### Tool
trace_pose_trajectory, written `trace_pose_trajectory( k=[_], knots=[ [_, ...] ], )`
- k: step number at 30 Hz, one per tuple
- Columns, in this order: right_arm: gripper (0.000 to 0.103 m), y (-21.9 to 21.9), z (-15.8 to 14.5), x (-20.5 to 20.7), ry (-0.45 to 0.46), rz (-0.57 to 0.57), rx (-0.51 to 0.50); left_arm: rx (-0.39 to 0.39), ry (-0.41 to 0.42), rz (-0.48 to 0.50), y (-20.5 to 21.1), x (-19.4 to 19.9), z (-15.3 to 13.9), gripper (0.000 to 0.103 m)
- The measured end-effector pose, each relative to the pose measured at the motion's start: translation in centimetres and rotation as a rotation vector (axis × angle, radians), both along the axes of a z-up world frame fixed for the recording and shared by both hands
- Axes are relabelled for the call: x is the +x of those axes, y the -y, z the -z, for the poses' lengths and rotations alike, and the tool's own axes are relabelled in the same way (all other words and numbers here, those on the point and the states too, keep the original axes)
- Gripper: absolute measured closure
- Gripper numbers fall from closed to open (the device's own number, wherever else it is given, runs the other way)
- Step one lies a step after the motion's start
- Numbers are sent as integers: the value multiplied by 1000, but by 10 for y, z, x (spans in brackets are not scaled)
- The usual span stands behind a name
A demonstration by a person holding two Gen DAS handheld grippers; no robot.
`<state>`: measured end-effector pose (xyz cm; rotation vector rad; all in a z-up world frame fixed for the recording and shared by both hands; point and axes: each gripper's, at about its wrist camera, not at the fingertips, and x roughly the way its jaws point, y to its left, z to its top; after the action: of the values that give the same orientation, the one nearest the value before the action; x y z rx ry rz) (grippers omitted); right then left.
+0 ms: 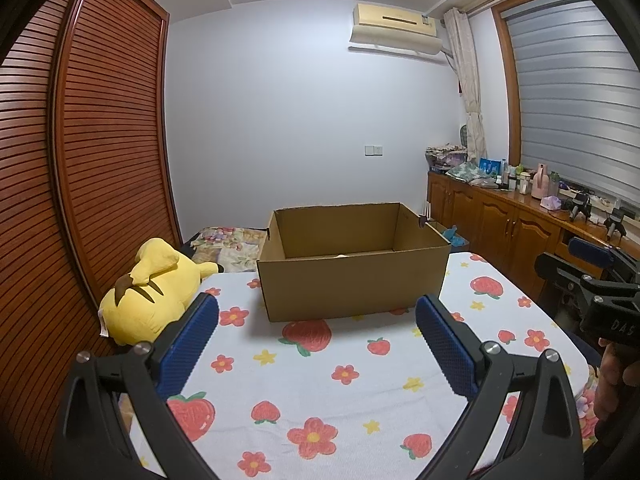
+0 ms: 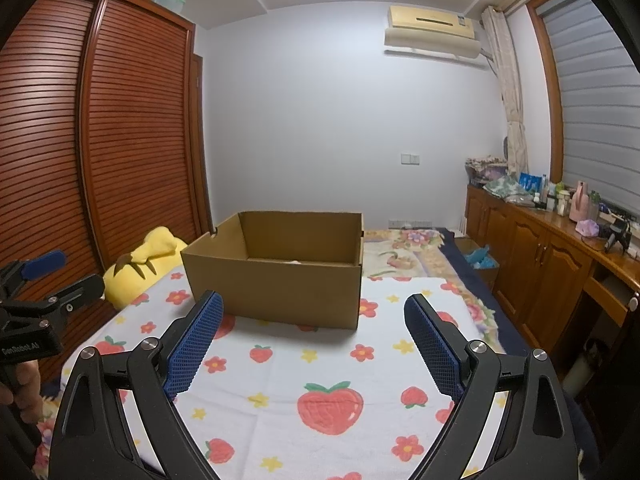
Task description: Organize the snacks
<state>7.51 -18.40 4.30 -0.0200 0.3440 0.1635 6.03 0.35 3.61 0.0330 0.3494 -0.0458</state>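
Left jaws: the left gripper (image 1: 316, 316) stands wide apart, nothing between its blue pads (image 1: 188, 348); it hovers above the bed cover.
Right jaws: the right gripper (image 2: 312, 314) also stands wide, nothing between; blue pads (image 2: 432, 348) clear of the cloth below.
Hands: a hand (image 1: 612, 376) grips the right gripper's handle at 3 o'clock in the left wrist view; a hand (image 2: 20, 384) on the left gripper shows at 9 o'clock in the right wrist view.
Bed cover (image 1: 340, 400): white, printed with strawberries and flowers, spread flat under both grippers.
Cardboard box (image 1: 352, 280): brown, open-topped, upright on the cover at 12 o'clock just beyond the fingertips; a pale scrap shows low inside, too small to tell what it is.
Snacks: cannot tell from either view.
Plush toy (image 1: 148, 292): yellow, lying on the bed at 10 o'clock, near the box's left side, apart from it.
Wardrobe (image 1: 80, 160): slatted brown doors, 9 o'clock.
Desk (image 1: 520, 216): wooden cabinet run at 2 o'clock, cluttered with bottles and small items.
Air conditioner (image 1: 396, 28): on the wall, 1 o'clock.
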Motion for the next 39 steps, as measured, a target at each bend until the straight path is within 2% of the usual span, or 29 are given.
trace_pose_trajectory(
  k=[39],
  knots=[
    [9,0,0,0,1,0,0,-6,-1,6,1,-6,-3,3]
  ],
)
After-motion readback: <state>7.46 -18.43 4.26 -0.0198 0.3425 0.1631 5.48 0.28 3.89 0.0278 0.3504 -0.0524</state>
